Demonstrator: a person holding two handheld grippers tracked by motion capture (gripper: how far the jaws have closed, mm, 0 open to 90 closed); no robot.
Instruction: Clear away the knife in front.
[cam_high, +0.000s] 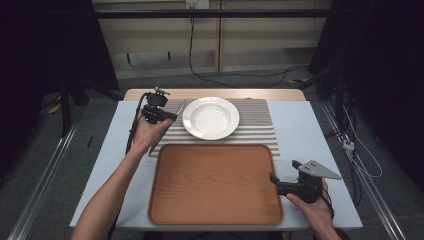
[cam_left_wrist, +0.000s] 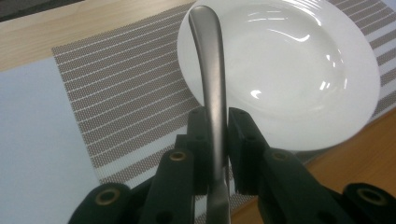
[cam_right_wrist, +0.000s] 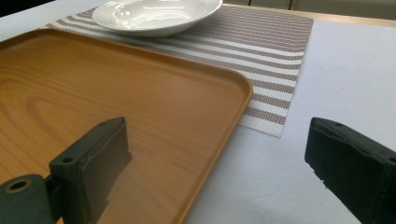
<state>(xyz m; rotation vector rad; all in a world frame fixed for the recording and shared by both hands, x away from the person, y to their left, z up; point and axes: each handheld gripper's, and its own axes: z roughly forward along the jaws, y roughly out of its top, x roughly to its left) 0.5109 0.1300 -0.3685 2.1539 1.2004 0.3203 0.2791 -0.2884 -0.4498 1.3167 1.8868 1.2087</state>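
My left gripper (cam_high: 170, 116) (cam_left_wrist: 218, 114) is shut on a steel piece of cutlery (cam_left_wrist: 210, 60) (cam_high: 180, 106). Its rounded handle end points away from the jaws, over the left rim of a white deep plate (cam_high: 210, 118) (cam_left_wrist: 289, 70). The rest of it is hidden under the jaws, so I cannot tell what kind it is. The plate sits on a striped placemat (cam_high: 255, 127) (cam_left_wrist: 121, 93). My right gripper (cam_high: 274, 181) (cam_right_wrist: 217, 128) stands open at the right edge of a wooden tray (cam_high: 215, 182) (cam_right_wrist: 116, 84). One jaw is over the tray, the other over the white table, with nothing between them.
The tray lies in front of the placemat (cam_right_wrist: 275, 51) and overlaps its near edge. The plate (cam_right_wrist: 154, 14) is beyond the tray. White table surface (cam_high: 315, 130) lies to the right of the placemat. A bare wooden strip (cam_high: 215, 93) runs along the far edge.
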